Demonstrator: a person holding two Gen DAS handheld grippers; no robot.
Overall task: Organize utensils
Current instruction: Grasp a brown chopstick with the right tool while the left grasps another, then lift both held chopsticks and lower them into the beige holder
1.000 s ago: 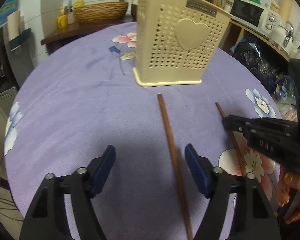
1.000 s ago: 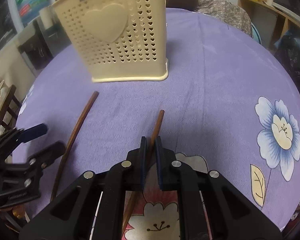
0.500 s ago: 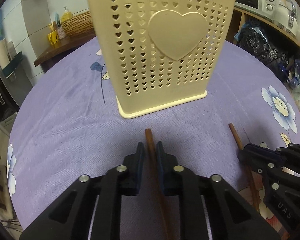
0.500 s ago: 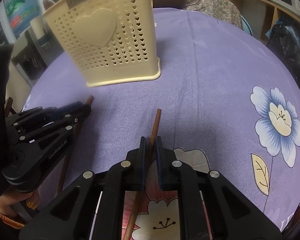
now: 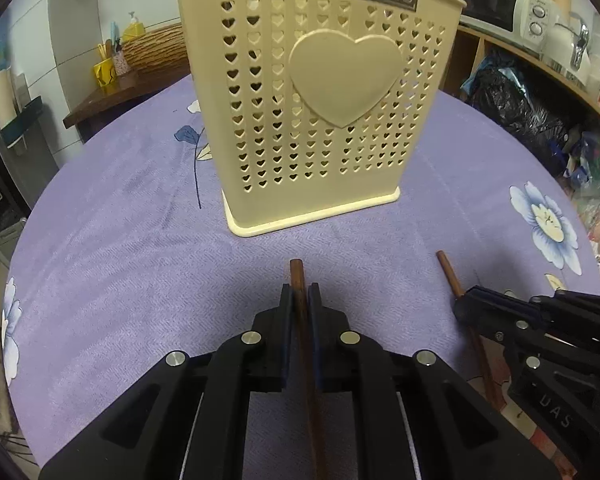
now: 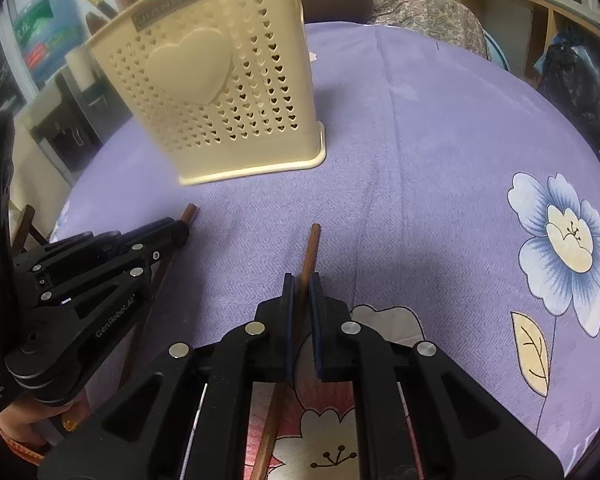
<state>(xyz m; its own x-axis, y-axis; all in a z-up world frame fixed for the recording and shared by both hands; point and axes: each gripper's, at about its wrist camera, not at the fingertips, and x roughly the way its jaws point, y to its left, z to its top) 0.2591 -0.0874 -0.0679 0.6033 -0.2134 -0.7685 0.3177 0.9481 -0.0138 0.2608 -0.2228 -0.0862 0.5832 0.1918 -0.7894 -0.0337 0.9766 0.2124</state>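
Purple flowered tablecloth (image 5: 100, 240) covers table; shelf with microwave (image 5: 488, 4) far right of left gripper (image 5: 299, 296). Cream heart-perforated utensil holder (image 5: 312, 112) stands upright ahead of both grippers; dark handles poke above its rim. Left gripper clamped on brown wooden chopstick (image 5: 297, 276), tip protruding forward. Right gripper (image 6: 300, 286) clamped on second chopstick (image 6: 312, 248), lying on cloth.

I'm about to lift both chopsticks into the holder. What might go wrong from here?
1. Each claw, left and right, pinches its chopstick near one end, so the long free part may swing or slip.
2. The claws sit close together and could collide.
3. The holder looks light; a nudge may tip it.
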